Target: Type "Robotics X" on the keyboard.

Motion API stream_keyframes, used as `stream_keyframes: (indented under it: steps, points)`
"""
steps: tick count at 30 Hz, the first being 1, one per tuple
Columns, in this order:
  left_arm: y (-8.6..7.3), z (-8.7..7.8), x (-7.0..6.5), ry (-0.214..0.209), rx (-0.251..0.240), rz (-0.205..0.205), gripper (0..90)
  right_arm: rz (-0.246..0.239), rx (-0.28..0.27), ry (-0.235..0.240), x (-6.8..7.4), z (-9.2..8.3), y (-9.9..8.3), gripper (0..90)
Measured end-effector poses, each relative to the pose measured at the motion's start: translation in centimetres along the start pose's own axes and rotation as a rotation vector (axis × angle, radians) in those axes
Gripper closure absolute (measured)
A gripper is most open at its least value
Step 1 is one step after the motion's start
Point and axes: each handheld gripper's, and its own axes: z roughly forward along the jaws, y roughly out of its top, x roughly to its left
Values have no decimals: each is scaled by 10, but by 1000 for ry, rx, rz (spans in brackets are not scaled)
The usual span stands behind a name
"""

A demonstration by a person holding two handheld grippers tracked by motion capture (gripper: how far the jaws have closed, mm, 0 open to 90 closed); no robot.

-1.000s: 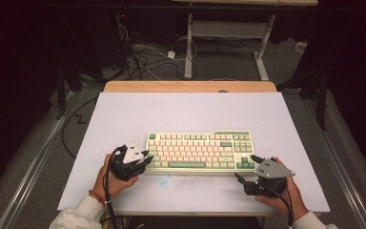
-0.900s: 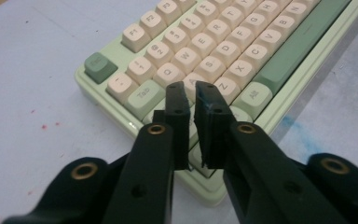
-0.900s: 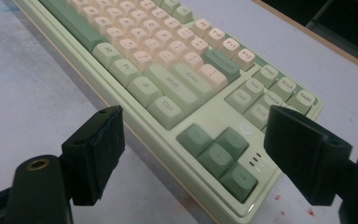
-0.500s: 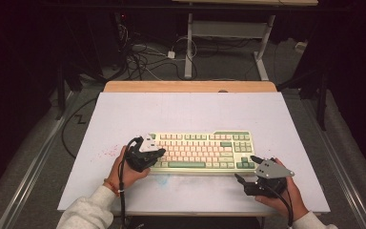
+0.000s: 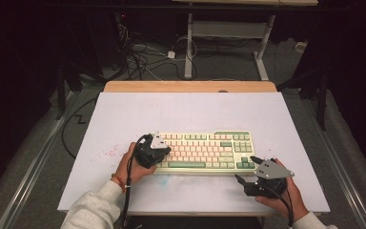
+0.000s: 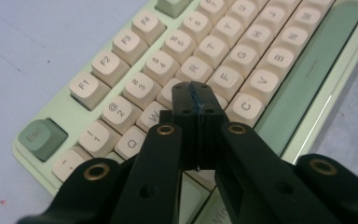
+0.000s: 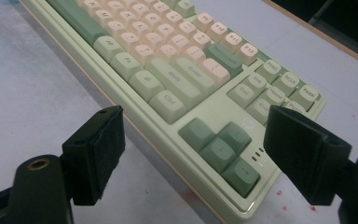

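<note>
While the white table carries the green keyboard near its front edge, the left gripper, jaws pressed together, perhaps touches the letter keys; the right gripper gapes apart just beside the arrow keys

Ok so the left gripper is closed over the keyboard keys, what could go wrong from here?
1. The shut left gripper has a blunt tip about as wide as a keycap, poised over the keys around E and D; pressing down could hit two keys at once.
2. The keyboard lies loose on the table; a slanted push might slide it, since the open right gripper sits beside its corner without gripping it.
</note>
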Motion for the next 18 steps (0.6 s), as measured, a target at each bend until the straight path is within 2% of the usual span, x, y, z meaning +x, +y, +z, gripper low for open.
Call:
stream_keyframes:
  steps: [2, 9, 13, 18]
  points:
    - [-1, -1, 2, -11, -3, -4, 873, -2, 3, 2, 0, 0, 0, 209]
    - [-1, -12, -2, 46, -26, 24, 848, -1, -5, -4, 0, -2, 1, 210]
    - [-1, -17, -1, 48, -48, 10, 849, 0, -9, -7, 0, -3, 2, 210]
    - [0, -22, -1, 48, -67, 13, 852, 5, -8, -7, -1, -2, 2, 210]
